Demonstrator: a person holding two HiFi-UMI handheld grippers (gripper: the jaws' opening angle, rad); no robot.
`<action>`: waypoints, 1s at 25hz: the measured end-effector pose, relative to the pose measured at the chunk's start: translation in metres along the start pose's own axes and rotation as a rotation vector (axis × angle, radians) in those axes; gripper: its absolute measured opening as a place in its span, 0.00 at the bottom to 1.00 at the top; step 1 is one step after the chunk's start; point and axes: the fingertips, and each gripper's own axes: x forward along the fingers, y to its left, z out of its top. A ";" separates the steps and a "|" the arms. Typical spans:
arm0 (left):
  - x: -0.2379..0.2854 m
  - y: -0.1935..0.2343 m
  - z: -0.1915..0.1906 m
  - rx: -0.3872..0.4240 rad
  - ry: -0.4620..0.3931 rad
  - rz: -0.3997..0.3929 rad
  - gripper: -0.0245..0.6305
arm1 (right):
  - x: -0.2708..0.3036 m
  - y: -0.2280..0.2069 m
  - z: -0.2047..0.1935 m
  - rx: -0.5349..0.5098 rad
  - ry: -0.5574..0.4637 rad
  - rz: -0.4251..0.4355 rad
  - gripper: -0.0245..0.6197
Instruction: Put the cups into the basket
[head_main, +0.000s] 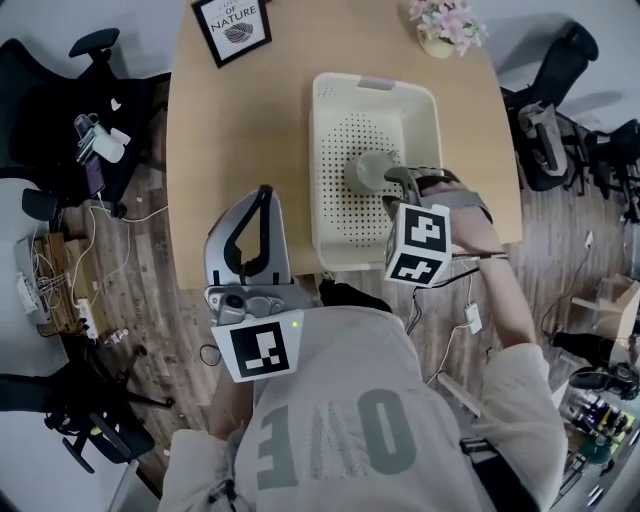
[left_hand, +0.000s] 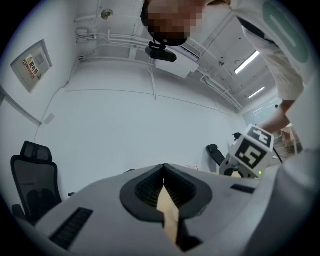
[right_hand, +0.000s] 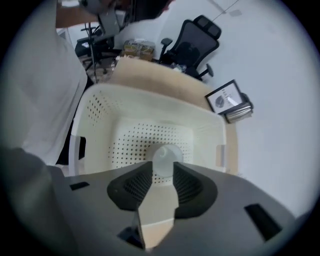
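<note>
You are standing at the near edge of a light wooden table (head_main: 230, 130) with rounded corners, in a room with pale walls and a wood-plank floor (head_main: 150, 250). Black office chairs (head_main: 60, 100) are sitting on the left and right sides of the table, and cables are trailing on the floor at the left. At the far left of the table a black-framed picture (head_main: 233, 25) is leaning, and at the far right pink flowers (head_main: 447, 22) are standing in a small pot.

A cream plastic basket (head_main: 322, 150) with a perforated floor is resting on the right half of the table, its near end at the table's near edge. One cup (head_main: 370, 172) is sitting inside it, on the basket floor toward the right wall. The cup is pale grey and round; which way up it is facing is unclear.

Your right gripper (head_main: 395, 190) is hanging over the basket, pointing steeply down, its jaws standing apart above the cup without touching it. Your left gripper (head_main: 262, 200) is resting level, left of the basket, jaws closed together on nothing.
</note>
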 end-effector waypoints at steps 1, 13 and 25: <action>0.002 -0.004 0.003 0.002 -0.008 -0.012 0.05 | -0.016 -0.011 0.005 0.048 -0.058 -0.055 0.15; 0.028 -0.053 0.061 0.056 -0.134 -0.174 0.05 | -0.187 -0.072 -0.009 1.079 -0.982 -0.433 0.04; 0.044 -0.108 0.095 0.021 -0.187 -0.315 0.05 | -0.205 -0.038 -0.055 1.358 -1.044 -0.764 0.03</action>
